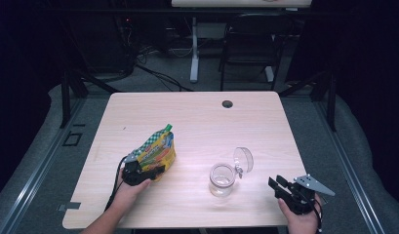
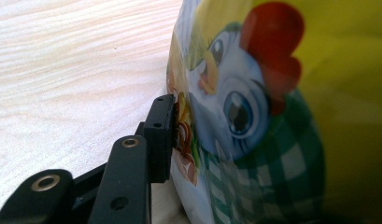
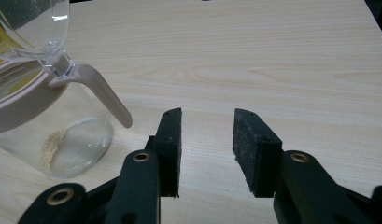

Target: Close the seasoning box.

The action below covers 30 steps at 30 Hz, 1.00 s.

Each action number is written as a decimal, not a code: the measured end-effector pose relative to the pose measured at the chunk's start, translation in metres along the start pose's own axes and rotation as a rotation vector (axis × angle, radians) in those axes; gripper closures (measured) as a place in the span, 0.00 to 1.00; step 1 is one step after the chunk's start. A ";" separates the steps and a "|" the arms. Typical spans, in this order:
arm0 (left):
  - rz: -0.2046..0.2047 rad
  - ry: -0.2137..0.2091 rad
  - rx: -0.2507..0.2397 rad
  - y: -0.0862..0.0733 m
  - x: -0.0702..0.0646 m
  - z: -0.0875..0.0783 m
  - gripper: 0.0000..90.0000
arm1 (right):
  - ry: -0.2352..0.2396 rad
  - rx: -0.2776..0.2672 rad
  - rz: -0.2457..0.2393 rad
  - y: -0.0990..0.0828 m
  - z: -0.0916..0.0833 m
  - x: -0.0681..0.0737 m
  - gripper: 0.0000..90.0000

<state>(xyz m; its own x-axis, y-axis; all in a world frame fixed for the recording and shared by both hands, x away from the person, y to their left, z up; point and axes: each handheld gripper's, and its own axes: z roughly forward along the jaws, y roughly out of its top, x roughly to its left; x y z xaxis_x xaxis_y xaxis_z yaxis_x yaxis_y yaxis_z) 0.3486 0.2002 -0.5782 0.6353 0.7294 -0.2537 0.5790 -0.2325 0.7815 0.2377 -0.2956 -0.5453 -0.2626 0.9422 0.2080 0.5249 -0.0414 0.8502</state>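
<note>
At left of high view, left gripper [image 1: 147,171] clamped on yellow snack pouch [image 1: 157,150]; lower right, right gripper [image 1: 277,184] jaws apart, empty, near open glass jar [image 1: 222,179].

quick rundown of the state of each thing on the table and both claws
snack bag: upright, clamped in left claw
jar: upright, nearly empty, some crumbs at the bottom
jar lid: flipped open
right claw: open, holding nothing, beside the jar

On the table [image 1: 197,112], the pouch [image 1: 155,151] lies left of the open-lidded jar [image 1: 222,179].
</note>
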 end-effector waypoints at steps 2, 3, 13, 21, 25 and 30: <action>0.014 -0.001 0.004 0.001 -0.002 -0.001 0.67 | 0.000 0.000 0.000 0.000 0.000 0.000 0.70; 0.018 -0.001 0.002 0.001 -0.002 -0.001 0.67 | 0.001 -0.001 0.000 0.000 0.000 0.000 0.70; 0.114 0.024 0.012 0.005 -0.011 -0.003 0.67 | 0.000 -0.002 -0.001 0.000 0.000 0.001 0.70; 0.180 0.042 0.022 0.007 -0.019 -0.003 0.67 | 0.010 -0.003 -0.018 0.001 -0.001 0.005 0.70; 0.213 0.055 0.025 0.007 -0.023 -0.004 0.67 | 0.013 0.005 -0.033 0.001 -0.002 0.008 0.68; 0.238 0.060 0.033 0.007 -0.027 -0.004 0.67 | 0.015 0.006 -0.057 0.003 -0.004 0.013 0.68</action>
<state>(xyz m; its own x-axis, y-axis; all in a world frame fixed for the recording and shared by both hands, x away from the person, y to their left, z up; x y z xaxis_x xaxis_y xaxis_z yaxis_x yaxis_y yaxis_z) 0.3338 0.1815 -0.5632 0.7247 0.6885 -0.0296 0.4340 -0.4226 0.7956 0.2323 -0.2845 -0.5380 -0.3042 0.9379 0.1665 0.5136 0.0143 0.8579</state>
